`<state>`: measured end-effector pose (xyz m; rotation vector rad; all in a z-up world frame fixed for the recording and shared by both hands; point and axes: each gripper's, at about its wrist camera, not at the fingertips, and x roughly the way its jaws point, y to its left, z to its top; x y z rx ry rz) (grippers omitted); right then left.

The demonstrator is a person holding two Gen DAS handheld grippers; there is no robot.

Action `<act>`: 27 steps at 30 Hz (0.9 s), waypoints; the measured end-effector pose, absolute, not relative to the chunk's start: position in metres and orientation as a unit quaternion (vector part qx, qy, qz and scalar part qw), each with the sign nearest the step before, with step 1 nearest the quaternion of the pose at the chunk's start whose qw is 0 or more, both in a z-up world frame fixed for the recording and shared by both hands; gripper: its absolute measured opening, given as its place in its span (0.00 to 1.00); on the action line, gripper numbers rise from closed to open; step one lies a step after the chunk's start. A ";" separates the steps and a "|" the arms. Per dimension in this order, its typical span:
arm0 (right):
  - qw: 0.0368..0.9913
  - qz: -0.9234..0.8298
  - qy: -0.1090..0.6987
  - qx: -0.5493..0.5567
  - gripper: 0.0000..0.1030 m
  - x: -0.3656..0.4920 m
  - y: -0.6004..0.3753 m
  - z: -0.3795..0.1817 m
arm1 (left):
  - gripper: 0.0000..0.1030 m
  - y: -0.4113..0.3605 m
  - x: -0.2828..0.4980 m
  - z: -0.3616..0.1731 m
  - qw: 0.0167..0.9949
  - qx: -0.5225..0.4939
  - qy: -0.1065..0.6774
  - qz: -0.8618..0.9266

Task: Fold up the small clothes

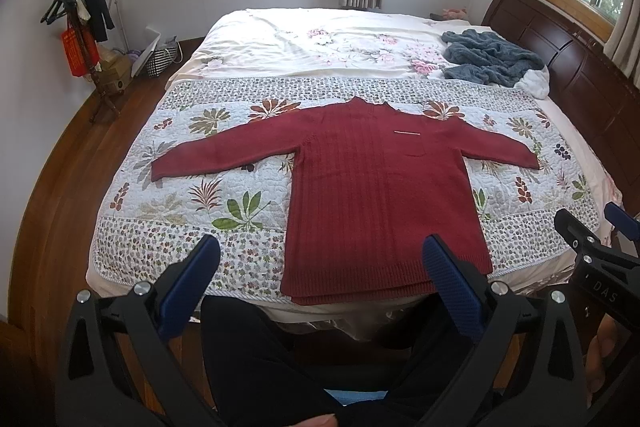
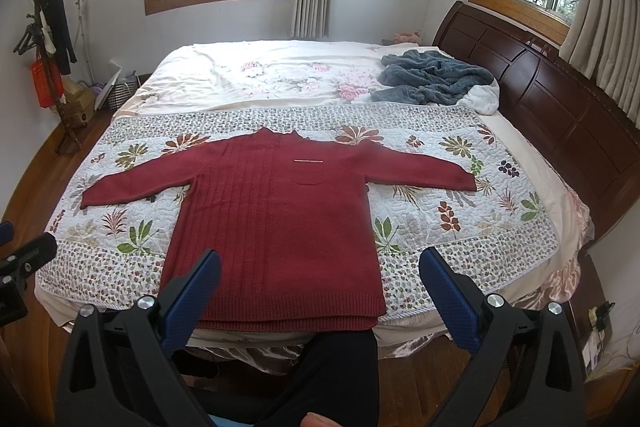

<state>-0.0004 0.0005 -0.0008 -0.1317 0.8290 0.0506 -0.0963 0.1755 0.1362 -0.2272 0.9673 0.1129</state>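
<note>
A dark red knitted sweater [image 1: 372,187] [image 2: 280,219] lies flat and face up on a floral quilt [image 1: 180,195] [image 2: 440,227], both sleeves spread out sideways, its hem at the near bed edge. My left gripper [image 1: 322,255] is open and hangs in front of the hem's left half, holding nothing. My right gripper [image 2: 320,263] is open too, in front of the hem's right part, empty. The right gripper's body [image 1: 592,255] shows at the right edge of the left wrist view, and the left gripper's body [image 2: 20,267] at the left edge of the right wrist view.
A crumpled grey-blue blanket [image 1: 488,57] [image 2: 432,77] lies at the far right by the dark wooden headboard [image 2: 560,107]. A coat stand [image 1: 76,27] with hangers and a basket [image 1: 160,57] stand on the wood floor at left. The person's dark-trousered legs [image 1: 280,359] are below the grippers.
</note>
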 end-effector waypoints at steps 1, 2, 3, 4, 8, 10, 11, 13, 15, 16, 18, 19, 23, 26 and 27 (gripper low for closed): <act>0.913 0.024 0.403 -0.064 0.96 0.000 0.001 -0.002 | 0.97 0.176 -0.096 0.136 0.877 -0.109 0.464 0.054; 0.912 0.024 0.404 -0.065 0.96 0.001 0.001 -0.003 | 0.97 0.177 -0.096 0.135 0.877 -0.109 0.465 0.054; 0.912 0.024 0.405 -0.065 0.96 0.002 0.002 -0.004 | 0.97 0.178 -0.094 0.133 0.876 -0.110 0.466 0.055; 0.911 0.023 0.407 -0.065 0.96 0.003 0.002 -0.005 | 0.97 0.179 -0.094 0.131 0.876 -0.111 0.467 0.056; 0.910 0.018 0.407 -0.070 0.96 0.014 0.000 -0.013 | 0.97 0.184 -0.089 0.121 0.876 -0.123 0.462 0.058; 0.912 0.010 0.403 -0.071 0.96 0.022 -0.004 -0.016 | 0.97 0.186 -0.084 0.114 0.879 -0.129 0.456 0.056; 0.914 0.008 0.400 -0.071 0.96 0.026 -0.006 -0.017 | 0.97 0.188 -0.080 0.108 0.881 -0.132 0.452 0.055; 0.921 0.023 0.384 -0.064 0.96 0.033 -0.013 -0.021 | 0.97 0.188 -0.073 0.099 0.884 -0.142 0.444 0.035; 0.928 0.070 0.364 -0.028 0.96 0.047 -0.030 -0.032 | 0.97 0.192 -0.065 0.086 0.885 -0.169 0.433 0.001; 0.928 0.083 0.363 -0.009 0.96 0.054 -0.038 -0.037 | 0.97 0.194 -0.059 0.081 0.884 -0.183 0.430 -0.012; 0.920 0.084 0.380 0.030 0.96 0.081 -0.064 -0.060 | 0.97 0.197 -0.049 0.068 0.878 -0.197 0.436 -0.018; 0.911 0.071 0.405 0.044 0.96 0.102 -0.082 -0.078 | 0.97 0.195 -0.041 0.062 0.875 -0.189 0.445 -0.015; 0.884 0.045 0.442 0.145 0.94 0.158 -0.156 -0.128 | 0.97 0.189 -0.012 0.043 0.873 -0.158 0.461 -0.017; 0.855 0.020 0.455 0.249 0.82 0.200 -0.231 -0.172 | 0.97 0.194 0.006 0.033 0.869 -0.171 0.465 -0.014; 0.843 0.009 0.457 0.284 0.78 0.212 -0.257 -0.187 | 0.97 0.197 0.013 0.027 0.864 -0.187 0.467 -0.017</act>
